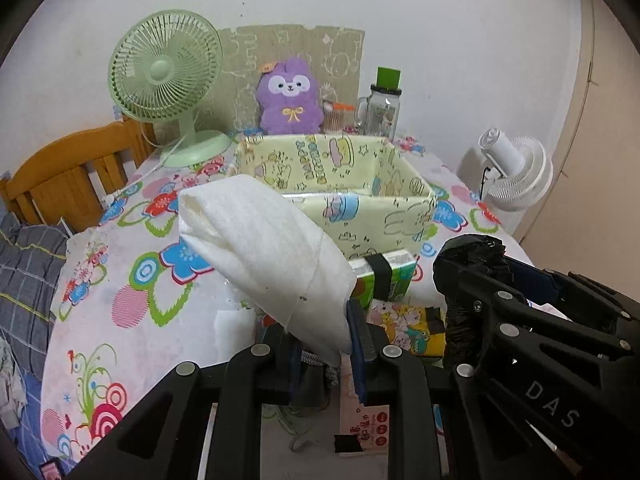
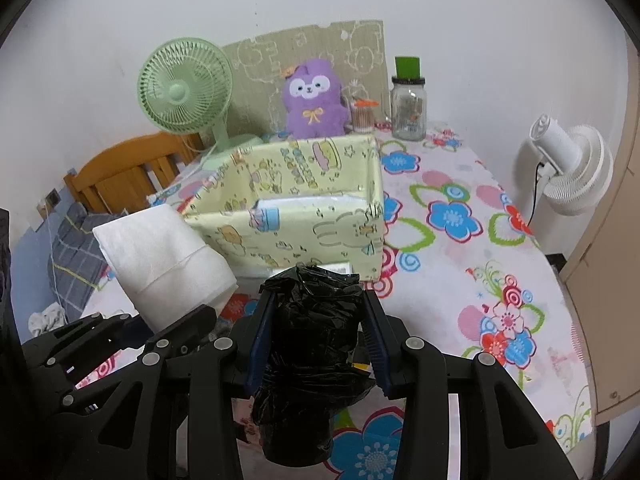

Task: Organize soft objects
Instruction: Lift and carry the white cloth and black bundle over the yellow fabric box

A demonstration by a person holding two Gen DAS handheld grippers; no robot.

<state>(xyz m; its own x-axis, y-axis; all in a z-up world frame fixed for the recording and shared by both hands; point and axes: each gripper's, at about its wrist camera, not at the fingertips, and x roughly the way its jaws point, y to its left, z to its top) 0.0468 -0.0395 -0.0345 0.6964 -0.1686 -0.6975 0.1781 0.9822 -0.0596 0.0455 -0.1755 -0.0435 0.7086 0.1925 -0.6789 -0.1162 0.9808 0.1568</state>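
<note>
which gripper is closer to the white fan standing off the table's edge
Right. The right gripper, shut on the black plastic bag roll, is on the white fan's side; the left gripper, holding the white cloth roll, sits farther away, beyond the right one.

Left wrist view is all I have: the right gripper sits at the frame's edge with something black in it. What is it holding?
Observer: A crumpled black plastic bag bundle, pressed between both blue pads of the right gripper.
Operator: Does it stick out of the fingers?
Observer: Yes. It bulges just past the fingertips toward the yellow box and also hangs down below the fingers.
Operator: What lies on the table right of that box?
Observer: In the right wrist view, that stretch of flowered tablecloth shows only its print, out to the table's edge.
</note>
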